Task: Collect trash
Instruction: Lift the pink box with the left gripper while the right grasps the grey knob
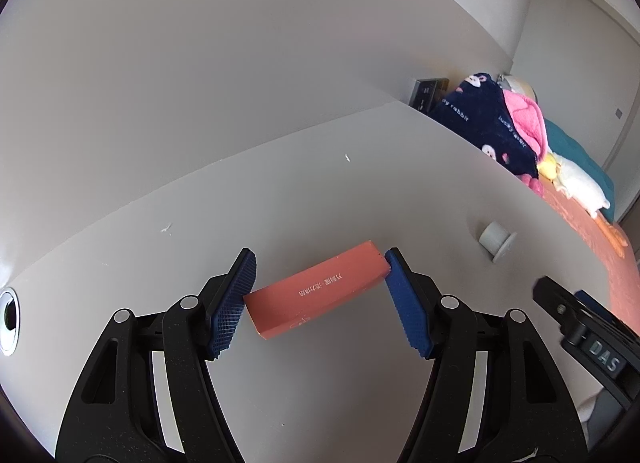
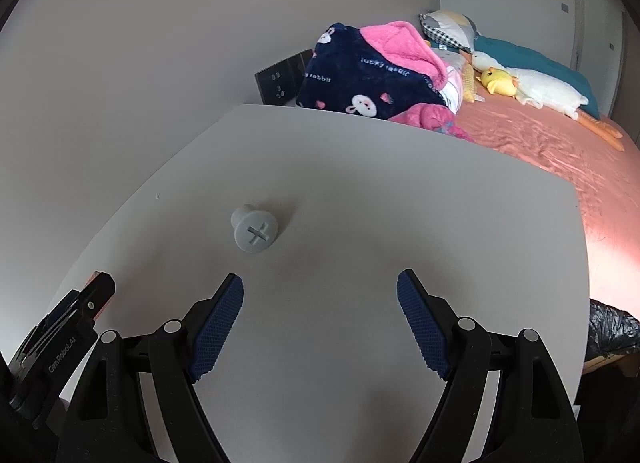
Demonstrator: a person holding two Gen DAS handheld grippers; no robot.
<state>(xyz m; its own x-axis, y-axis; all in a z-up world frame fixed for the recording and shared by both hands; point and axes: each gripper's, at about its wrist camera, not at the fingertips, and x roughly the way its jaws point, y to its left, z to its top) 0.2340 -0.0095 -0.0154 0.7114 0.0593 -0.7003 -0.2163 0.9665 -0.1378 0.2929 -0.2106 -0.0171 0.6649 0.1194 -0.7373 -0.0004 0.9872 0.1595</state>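
Straddling the orange box [image 1: 318, 289], the left gripper [image 1: 320, 303] stands spread wide in the left wrist view, with nothing clamped. The box lies flat on the white table [image 1: 280, 191], between the pads, its long axis running from lower left to upper right, so nearly across the gap from pad to pad. Left pad [image 1: 234, 303] sits at the box's near-left end; right pad [image 1: 408, 303] is touching or just beside the far-right corner, and I cannot tell which. Judgement: a squeeze would take the box lengthwise, along its long dimension; a slight turn of the wrist might seat it better. A grey plug [image 1: 496, 241] lies on its side to the right, well apart from the box. Two small white scraps [image 1: 166, 228] mark the table farther back. In the right wrist view, the right gripper [image 2: 320, 323] is also spread wide and empty, hovering over bare table. The plug [image 2: 255, 228], cross-slotted head facing the camera, lies ahead and to the left of the fingers, nearer this gripper than the left one. Beyond the table: a bed with a dark blanket [image 2: 360, 75]. A black bag [image 2: 612, 331] shows at the right edge below table level, possibly the trash bag; its contents are not visible.
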